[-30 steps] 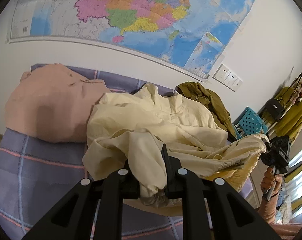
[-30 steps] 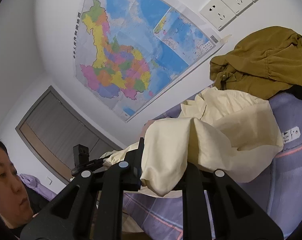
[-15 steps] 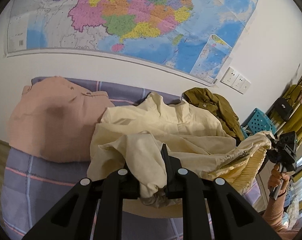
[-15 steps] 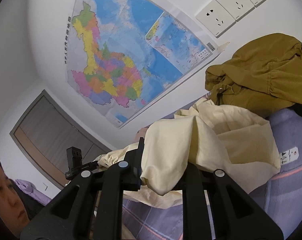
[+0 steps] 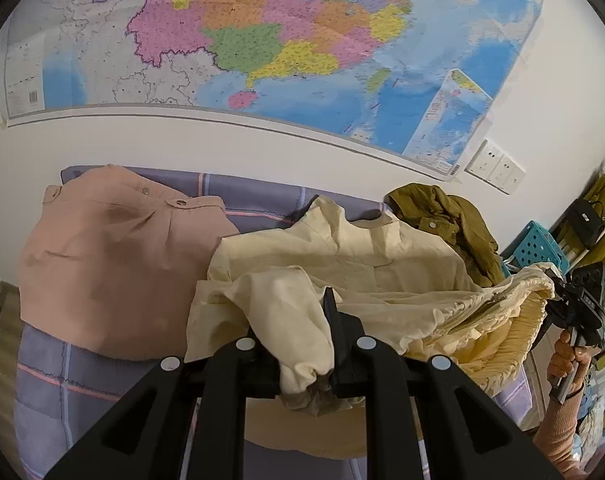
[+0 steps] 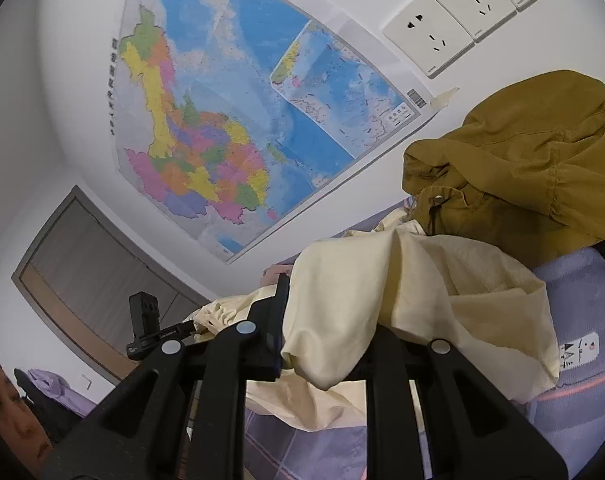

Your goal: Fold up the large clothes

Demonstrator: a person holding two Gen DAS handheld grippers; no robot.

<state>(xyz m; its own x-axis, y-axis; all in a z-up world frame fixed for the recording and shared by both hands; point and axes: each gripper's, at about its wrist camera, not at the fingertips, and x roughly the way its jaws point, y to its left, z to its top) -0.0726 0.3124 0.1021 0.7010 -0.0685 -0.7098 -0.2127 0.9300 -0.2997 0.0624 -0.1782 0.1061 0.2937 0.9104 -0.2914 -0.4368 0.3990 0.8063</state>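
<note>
A cream garment [image 5: 342, 256] lies on the bed with its collar toward the wall and its lower part lifted off the sheet. My left gripper [image 5: 302, 344] is shut on a bunched fold of it; cloth hides one finger. Far right in the left wrist view, my right gripper [image 5: 582, 300] holds the gathered hem, a hand under it. In the right wrist view, the right gripper [image 6: 326, 340] is shut on the cream garment [image 6: 422, 292], which drapes over one finger. The left gripper [image 6: 150, 328] shows at the left with the hem stretched toward it.
A folded pink garment [image 5: 114, 264] lies left of the cream one. An olive jacket [image 5: 442, 216] [image 6: 522, 168] is heaped by the wall. The bed [image 5: 54, 384] has a purple checked sheet. A blue crate [image 5: 538, 244] stands beyond it. A person's head [image 6: 6, 408] is low left.
Both grippers have carried the lifted hem toward the wall. The olive jacket looms larger in the right view, and the cream garment bunches closer to its collar.
</note>
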